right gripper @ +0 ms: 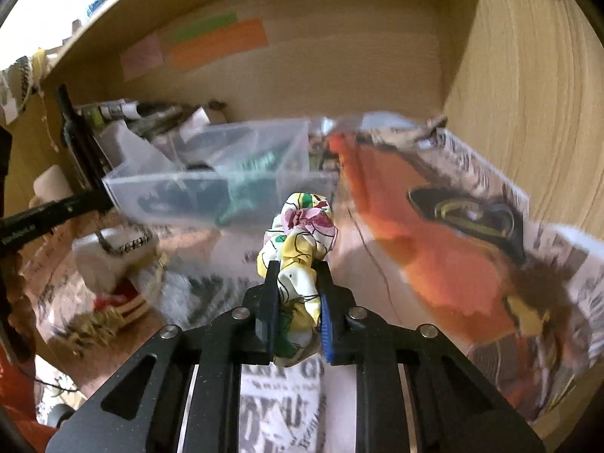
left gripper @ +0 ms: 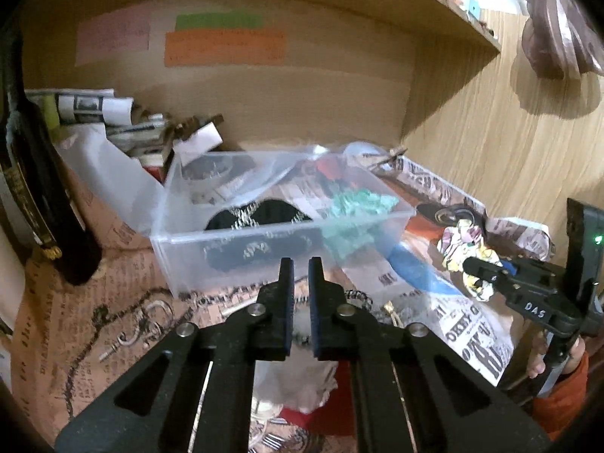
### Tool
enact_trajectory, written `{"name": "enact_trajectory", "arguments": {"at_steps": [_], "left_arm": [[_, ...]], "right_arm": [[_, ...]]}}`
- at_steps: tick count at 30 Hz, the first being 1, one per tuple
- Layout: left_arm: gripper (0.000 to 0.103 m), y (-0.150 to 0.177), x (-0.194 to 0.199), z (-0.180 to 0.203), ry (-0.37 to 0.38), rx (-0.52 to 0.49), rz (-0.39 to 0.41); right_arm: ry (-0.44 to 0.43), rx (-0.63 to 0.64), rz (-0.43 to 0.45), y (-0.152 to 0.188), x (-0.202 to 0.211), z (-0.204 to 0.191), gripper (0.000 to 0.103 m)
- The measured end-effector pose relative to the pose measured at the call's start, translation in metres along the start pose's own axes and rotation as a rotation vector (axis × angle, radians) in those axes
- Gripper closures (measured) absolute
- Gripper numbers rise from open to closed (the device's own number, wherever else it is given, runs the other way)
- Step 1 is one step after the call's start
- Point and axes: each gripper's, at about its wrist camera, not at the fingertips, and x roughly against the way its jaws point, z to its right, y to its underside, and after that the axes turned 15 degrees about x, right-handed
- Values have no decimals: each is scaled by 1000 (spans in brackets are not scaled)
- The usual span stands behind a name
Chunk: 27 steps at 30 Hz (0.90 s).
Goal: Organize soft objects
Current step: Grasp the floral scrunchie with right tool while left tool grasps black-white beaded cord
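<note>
Nearest you, the right tool [right gripper: 296, 298] is clamped on a floral scrunchie [right gripper: 302, 234], holding it in the air short of the clear plastic bin [right gripper: 196, 185]. Your grip sits on the lower gathers, and most of the white, yellow, pink and green ring bulges out above the tips. It should be light and squashy, likely to sag or slip, so pinching a thick fold seems safest. The left tool [left gripper: 301, 264] holds nothing, its jaws nearly together, just in front of the bin. Inside the bin lie a black patterned piece [left gripper: 260, 217] and a teal one [left gripper: 358, 207].
</note>
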Motion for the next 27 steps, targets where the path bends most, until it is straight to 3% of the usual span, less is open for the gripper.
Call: {"name": "enact_trajectory", "arguments": {"at_steps": [7,10,12,14,17,19,20,27], "left_arm": [[94,-11,1,-5,-6,9,-3],[83,-5,-9,-10,-20,14,-57],[68,1,-18,-16,-16,37,-108],[67,5,-25,-20,-7,54,-142],[68,12,-35,-24,4,68,-172],[81,14,-37,-23,15,74,-170],[92,14,-39,-23,23,76,-172],[97,3,-30,-19,43,68,-114]], "right_arm": [[-10,27,95,-29,7,-5,87],[-22,38,107,-35,4,-9,87],[-32,43,111,-36,3,-10,87],[-42,49,110,-37,1,-13,87],[-49,55,99,-36,-3,-16,87],[-52,56,93,-36,-6,-17,87],[-53,56,89,-36,-8,-17,87],[-67,52,86,-39,-16,-19,87]]}}
